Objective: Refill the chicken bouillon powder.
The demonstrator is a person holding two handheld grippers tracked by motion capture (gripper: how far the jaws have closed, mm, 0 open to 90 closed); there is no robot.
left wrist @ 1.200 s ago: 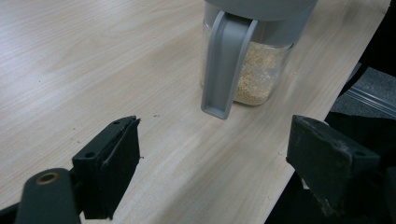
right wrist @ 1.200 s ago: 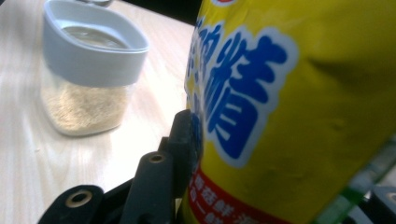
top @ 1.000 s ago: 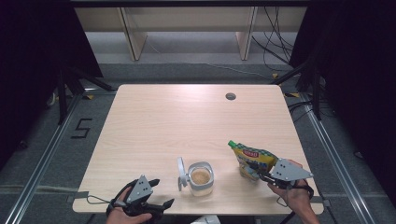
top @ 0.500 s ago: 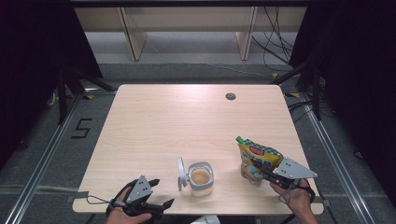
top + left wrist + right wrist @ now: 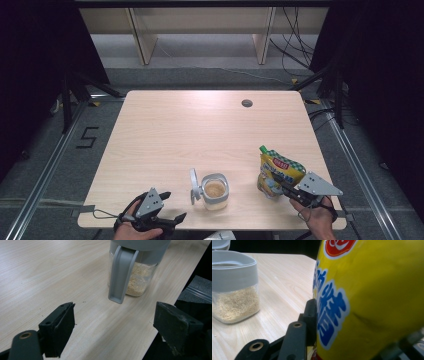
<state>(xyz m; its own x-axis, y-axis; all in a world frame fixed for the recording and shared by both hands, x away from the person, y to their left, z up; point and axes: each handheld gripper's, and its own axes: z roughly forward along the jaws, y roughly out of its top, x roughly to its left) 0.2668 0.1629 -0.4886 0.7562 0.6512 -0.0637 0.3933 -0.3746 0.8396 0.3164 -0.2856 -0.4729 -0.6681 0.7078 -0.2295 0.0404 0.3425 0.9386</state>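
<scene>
A yellow spouted pouch [image 5: 278, 169] with blue and red print stands near the table's front right, and my right gripper [image 5: 274, 184] is shut on its lower part. In the right gripper view the left pad [image 5: 311, 313] presses the pouch [image 5: 372, 302]; the jaws have just eased open a little with the pouch still between them. A clear jar [image 5: 215, 191] of beige granules stands at the front middle with its grey lid [image 5: 193, 185] flipped open to the left. My left gripper [image 5: 173, 205] rests open at the front edge, facing the jar [image 5: 136, 282] from a short distance with nothing between its fingers.
The light wooden table [image 5: 200, 130] has a round cable hole [image 5: 246, 103] at its back right. Its front edge [image 5: 150, 340] runs just under my left gripper's right jaw. Grey floor and dark curtains surround the table, with shelf legs behind it.
The right gripper has swung the pouch from leaning left to nearly upright and shifted it slightly to the right. The left gripper and the jar have not moved.
</scene>
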